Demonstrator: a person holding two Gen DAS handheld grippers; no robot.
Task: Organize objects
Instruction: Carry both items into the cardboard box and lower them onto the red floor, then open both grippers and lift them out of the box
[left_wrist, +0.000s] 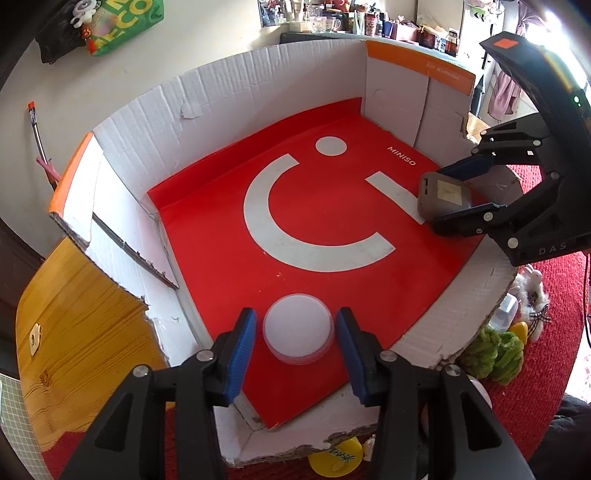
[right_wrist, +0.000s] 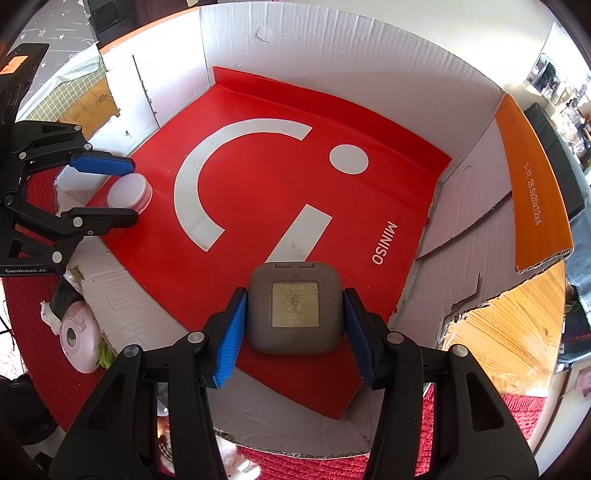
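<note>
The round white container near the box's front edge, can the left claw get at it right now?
Probably yes. The round white container sits on the red liner between the left claw's open pads, nothing in between. The right claw is across the box, around the grey case.

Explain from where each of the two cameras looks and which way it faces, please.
Left wrist: sits on the left gripper, looks down into the box; its fingers flank the white jar, apart from it. The right gripper shows at right.
Right wrist: sits on the right gripper, looks down into the same box from the other corner; its fingers flank the grey case. The left gripper shows at left.
Shared: box, red MINISO sheet, jar, case, both grippers.
</note>
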